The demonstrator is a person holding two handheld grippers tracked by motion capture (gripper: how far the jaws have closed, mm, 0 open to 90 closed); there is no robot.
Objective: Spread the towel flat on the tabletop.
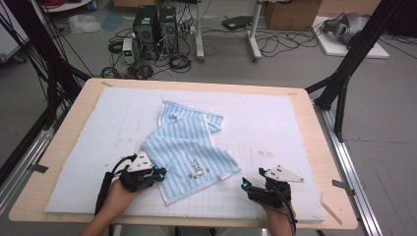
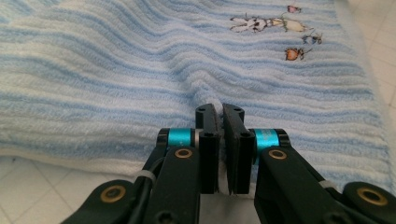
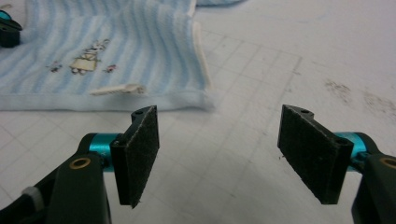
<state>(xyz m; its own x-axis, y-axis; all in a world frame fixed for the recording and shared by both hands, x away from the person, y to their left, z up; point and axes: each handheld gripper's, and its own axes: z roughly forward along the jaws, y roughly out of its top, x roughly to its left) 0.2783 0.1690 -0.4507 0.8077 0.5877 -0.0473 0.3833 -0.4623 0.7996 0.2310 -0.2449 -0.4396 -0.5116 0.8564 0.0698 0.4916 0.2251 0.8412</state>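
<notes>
The left hand-held gripper [image 2: 219, 140] is pressed together on the towel [image 1: 189, 147], pinching a small ridge of the striped cloth at its near edge; in the left gripper view the fabric bunches up between the two black jaws and puckers just beyond them. The right hand-held gripper [image 3: 219, 154] is spread wide with nothing between its pads [image 3: 140, 154], hovering over bare mat [image 1: 275, 123] just short of the towel's corner. The towel, pale blue with white stripes, lies crumpled and partly folded near the middle of the tabletop [image 1: 64, 147], on the light gridded mat that covers most of it; its far part is doubled over so the shape is irregular. A small embroidered figure [image 2: 266, 23] sits near one edge, and a white label [image 3: 119, 88] lies on the hem nearby. In the high view the left hand [image 1: 120, 194] comes in from the bottom edge, gripper angled toward the towel's near left edge and touching it; the right hand [image 1: 278, 209] holds its gripper low, pointing left toward the towel's corner but apart from it. Both forearms are cut off by the frame. No containers stand on the tabletop. The embroidery is too small to make out in detail, and the towel's underside folds are hidden.
</notes>
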